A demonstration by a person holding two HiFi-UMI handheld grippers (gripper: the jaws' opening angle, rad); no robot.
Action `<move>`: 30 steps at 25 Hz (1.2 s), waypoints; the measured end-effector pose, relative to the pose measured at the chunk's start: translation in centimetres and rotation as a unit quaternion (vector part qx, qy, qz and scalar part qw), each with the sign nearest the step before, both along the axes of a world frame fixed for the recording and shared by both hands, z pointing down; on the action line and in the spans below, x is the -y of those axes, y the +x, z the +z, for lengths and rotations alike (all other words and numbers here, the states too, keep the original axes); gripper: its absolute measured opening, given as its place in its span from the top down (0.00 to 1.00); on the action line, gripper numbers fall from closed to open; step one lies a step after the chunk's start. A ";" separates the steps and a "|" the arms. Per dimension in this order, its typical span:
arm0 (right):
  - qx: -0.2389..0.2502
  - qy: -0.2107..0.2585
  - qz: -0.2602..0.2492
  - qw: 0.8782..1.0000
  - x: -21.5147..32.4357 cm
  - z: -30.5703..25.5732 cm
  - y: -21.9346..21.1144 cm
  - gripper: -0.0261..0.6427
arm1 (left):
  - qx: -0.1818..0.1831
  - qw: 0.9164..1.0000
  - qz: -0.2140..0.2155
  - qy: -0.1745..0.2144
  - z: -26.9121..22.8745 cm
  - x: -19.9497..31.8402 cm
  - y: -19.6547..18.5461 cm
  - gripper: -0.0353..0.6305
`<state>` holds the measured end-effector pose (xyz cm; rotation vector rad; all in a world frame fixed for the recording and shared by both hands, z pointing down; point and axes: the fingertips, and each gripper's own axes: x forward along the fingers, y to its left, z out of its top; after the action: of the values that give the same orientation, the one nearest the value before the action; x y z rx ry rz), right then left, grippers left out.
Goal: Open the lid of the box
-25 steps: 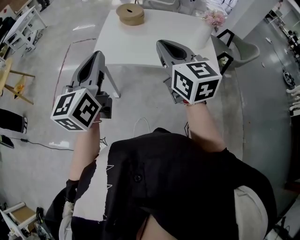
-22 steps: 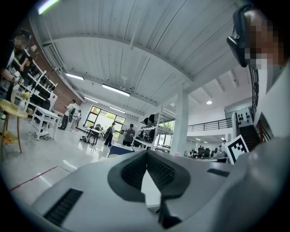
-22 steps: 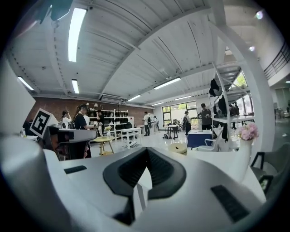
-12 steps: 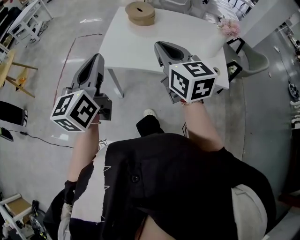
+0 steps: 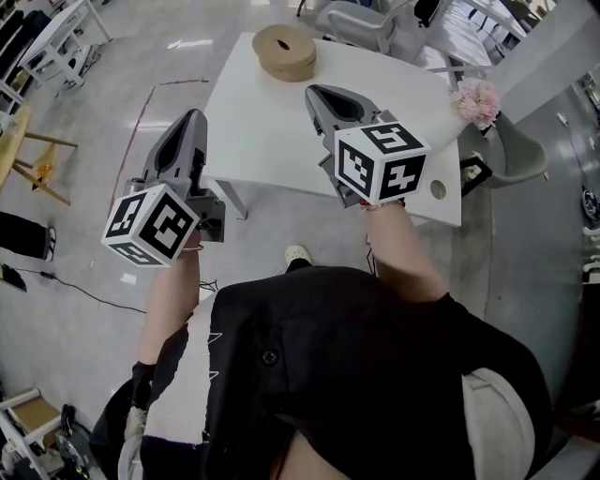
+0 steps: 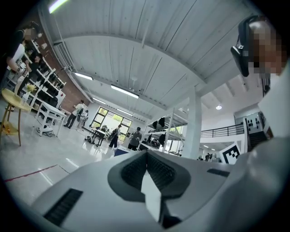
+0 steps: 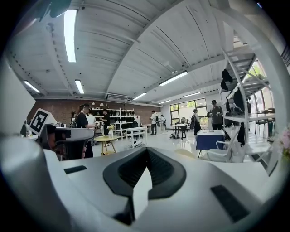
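A round tan box with its lid on stands at the far end of a white table in the head view. Both grippers are held up in front of the person, short of the box. My left gripper hangs over the floor by the table's left edge, and its jaws are shut with nothing in them. My right gripper is above the tabletop, nearer than the box, also shut and empty. Neither gripper view shows the box clearly.
Pink flowers stand at the table's right corner, with a grey chair beyond it. Chairs stand behind the table. A yellow stool and white racks are on the left. People stand far off in the hall.
The person has walked forward: the table and box have come nearer and lower in the head view. Both grippers stay raised and shut.
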<state>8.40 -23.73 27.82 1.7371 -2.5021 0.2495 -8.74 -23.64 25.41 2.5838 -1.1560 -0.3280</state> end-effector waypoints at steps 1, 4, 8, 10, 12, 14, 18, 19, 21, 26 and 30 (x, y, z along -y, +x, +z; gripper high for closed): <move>0.000 -0.002 -0.002 1.000 0.9 0.1 0.4 0.95 | -0.002 1.000 -0.002 -0.001 0.0 0.8 0.4 0.93; 0.000 -0.007 -0.008 1.000 3.6 0.4 1.7 0.95 | -0.004 1.000 -0.005 -0.006 0.4 3.2 1.8 0.93; -0.002 -0.016 -0.016 1.000 7.4 1.7 3.3 0.95 | 0.000 1.000 -0.011 -0.014 1.4 6.3 3.3 0.93; -0.007 -0.024 -0.018 1.000 9.1 2.8 4.1 0.95 | 0.005 1.000 -0.015 -0.022 2.3 7.5 3.8 0.93; -0.010 -0.034 -0.021 0.999 10.7 4.1 4.8 0.95 | 0.009 0.999 -0.021 -0.034 3.4 8.7 4.2 0.93; -0.012 -0.049 -0.020 0.999 12.1 5.5 5.4 0.95 | 0.011 0.998 -0.027 -0.048 4.4 9.9 4.3 0.93; -0.021 -0.088 -0.016 0.996 14.7 9.1 6.3 0.95 | 0.015 0.996 -0.042 -0.071 5.7 11.9 4.2 0.93; -0.021 -0.098 -0.018 0.995 15.3 10.2 6.4 0.95 | 0.017 0.996 -0.047 -0.076 6.1 12.3 4.1 0.93; -0.025 -0.118 -0.022 0.992 16.3 12.3 6.7 0.95 | 0.023 0.995 -0.054 -0.084 6.9 12.7 4.0 0.93; -0.071 -0.150 -0.044 0.985 18.9 16.4 7.1 0.95 | 0.035 0.991 -0.067 -0.107 8.3 13.4 3.3 0.93; -0.156 -0.148 -0.074 0.974 20.4 18.6 7.1 0.95 | 0.043 0.988 -0.085 -0.121 9.3 13.7 2.4 0.93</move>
<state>15.55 -44.13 46.39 1.3519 -2.2223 0.2937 -6.31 -37.31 34.75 2.3157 -1.3596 -0.1050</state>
